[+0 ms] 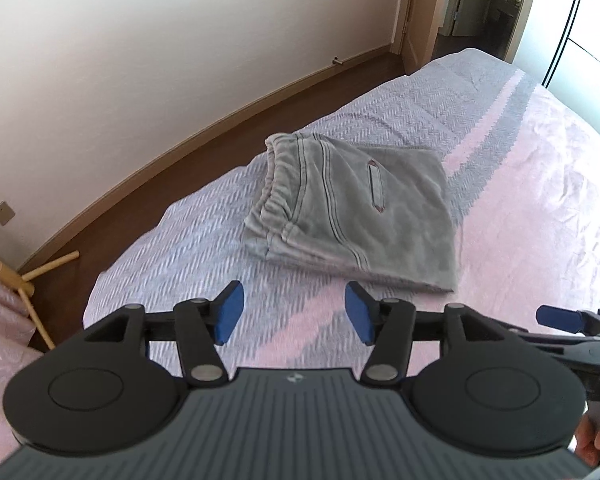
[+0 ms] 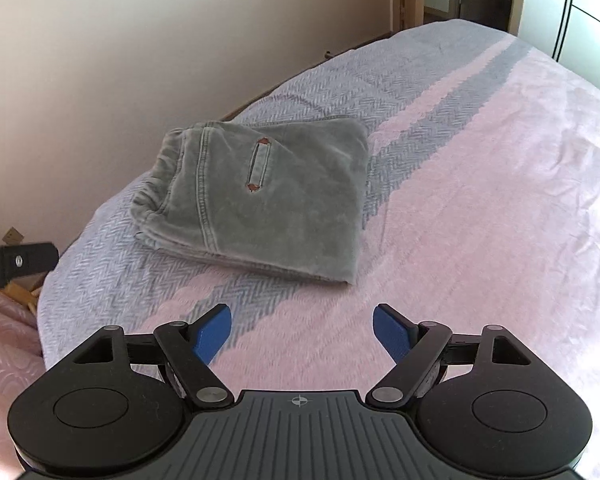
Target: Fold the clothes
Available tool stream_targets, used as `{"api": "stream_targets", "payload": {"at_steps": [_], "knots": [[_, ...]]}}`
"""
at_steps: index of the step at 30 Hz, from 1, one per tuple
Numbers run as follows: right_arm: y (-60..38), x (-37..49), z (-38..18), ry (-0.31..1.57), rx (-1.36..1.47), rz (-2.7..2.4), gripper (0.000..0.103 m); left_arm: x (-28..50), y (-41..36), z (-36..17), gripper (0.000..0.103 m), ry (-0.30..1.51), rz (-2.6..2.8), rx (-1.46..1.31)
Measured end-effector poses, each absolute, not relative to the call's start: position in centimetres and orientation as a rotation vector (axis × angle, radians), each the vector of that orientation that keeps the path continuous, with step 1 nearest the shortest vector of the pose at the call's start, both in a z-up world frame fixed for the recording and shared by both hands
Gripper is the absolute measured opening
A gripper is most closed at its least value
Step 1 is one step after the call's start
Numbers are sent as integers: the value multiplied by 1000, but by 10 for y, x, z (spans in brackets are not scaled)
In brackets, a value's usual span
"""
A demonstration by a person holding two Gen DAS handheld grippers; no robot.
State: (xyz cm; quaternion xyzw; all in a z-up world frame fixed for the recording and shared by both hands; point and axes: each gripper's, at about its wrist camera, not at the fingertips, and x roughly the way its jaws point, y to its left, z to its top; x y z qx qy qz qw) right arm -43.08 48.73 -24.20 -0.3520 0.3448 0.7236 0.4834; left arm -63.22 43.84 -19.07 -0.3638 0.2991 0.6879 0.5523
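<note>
Grey velvety folded trousers [image 1: 352, 208] (red-tipped welt pocket facing up) lie on the bed's pink-and-grey herringbone blanket [image 1: 520, 184], near its wall-side edge. Left claw [image 1: 294, 312] and right claw [image 2: 302, 334] both spread wide, gripping nothing, short of the trousers.

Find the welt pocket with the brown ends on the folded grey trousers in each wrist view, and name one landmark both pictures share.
Left wrist view: the welt pocket sits just above centre, on the right half of the folded grey trousers.
Right wrist view: the welt pocket sits left of centre, in the trousers' upper middle.
Shared landmark: the elastic waistband on the trousers' left edge.
</note>
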Motion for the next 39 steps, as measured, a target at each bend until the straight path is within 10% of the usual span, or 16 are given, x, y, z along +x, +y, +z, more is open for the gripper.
{"api": "stream_targets", "payload": {"at_steps": [13, 39], "knots": [[415, -397, -189, 803, -816, 1781, 93, -596, 356, -136, 71, 669, 1684, -746], [324, -356, -148, 763, -831, 1823, 94, -546, 246, -109, 70, 651, 1779, -725]]}}
